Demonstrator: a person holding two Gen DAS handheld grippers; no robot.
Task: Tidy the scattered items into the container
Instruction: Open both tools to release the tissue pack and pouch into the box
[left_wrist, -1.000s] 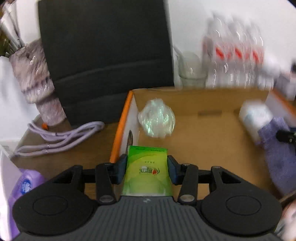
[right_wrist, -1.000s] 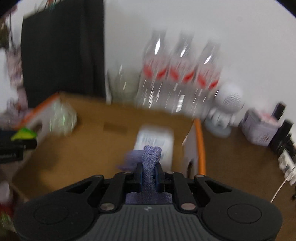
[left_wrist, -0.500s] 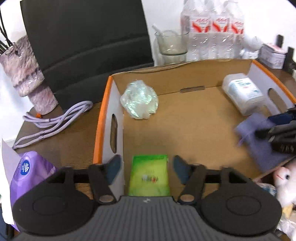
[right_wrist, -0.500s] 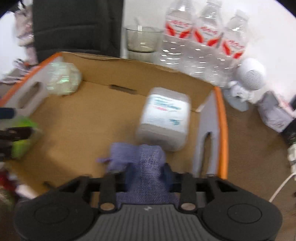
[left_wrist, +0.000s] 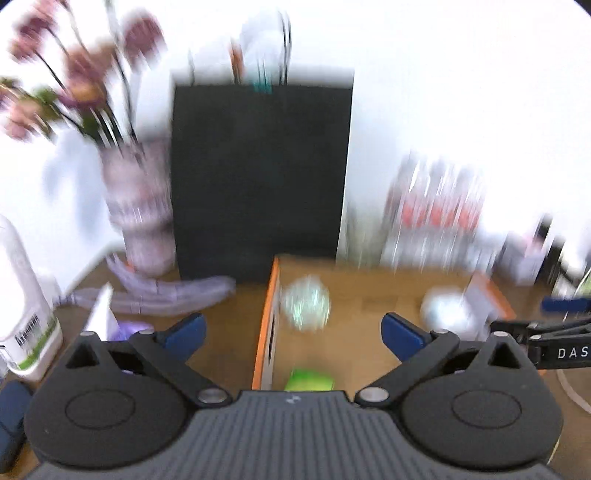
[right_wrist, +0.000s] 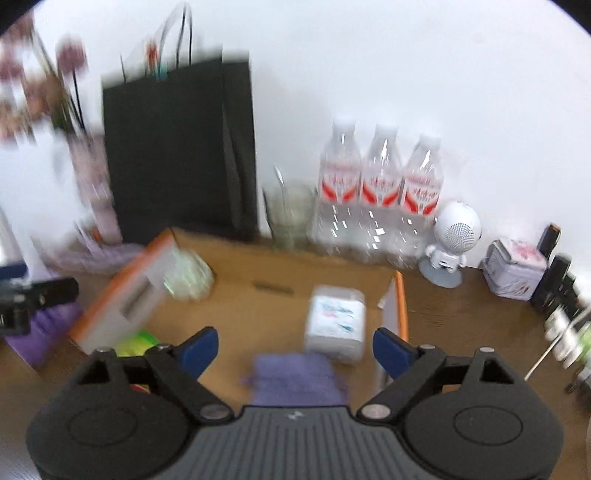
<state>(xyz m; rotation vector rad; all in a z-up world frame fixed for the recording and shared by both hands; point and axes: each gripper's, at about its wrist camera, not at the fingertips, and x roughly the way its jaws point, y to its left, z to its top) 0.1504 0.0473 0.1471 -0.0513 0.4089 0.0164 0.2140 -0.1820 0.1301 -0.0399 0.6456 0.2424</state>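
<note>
The cardboard box (right_wrist: 258, 306) with orange rims lies on the wooden table. In it are a shiny plastic ball (right_wrist: 188, 275), a white tissue pack (right_wrist: 338, 323), a purple cloth (right_wrist: 295, 376) and a green packet (right_wrist: 138, 341). My right gripper (right_wrist: 293, 349) is wide open and empty above the cloth. My left gripper (left_wrist: 291, 330) is wide open and empty above the box's left wall (left_wrist: 267, 325). The green packet (left_wrist: 310, 380) lies just below it, near the ball (left_wrist: 306, 302). Both views are blurred.
A black bag (right_wrist: 177, 151), a flower vase (left_wrist: 138, 210), a glass jug (right_wrist: 290, 214), three water bottles (right_wrist: 380, 184), a white speaker figure (right_wrist: 452, 243) and a small tin (right_wrist: 515, 267) stand at the back. A purple cord (left_wrist: 166, 291) and a white bottle (left_wrist: 26, 314) are left of the box.
Both grippers opened wide and let go: the green packet and the purple cloth now lie in the box. Both grippers have drawn back and tilted up.
</note>
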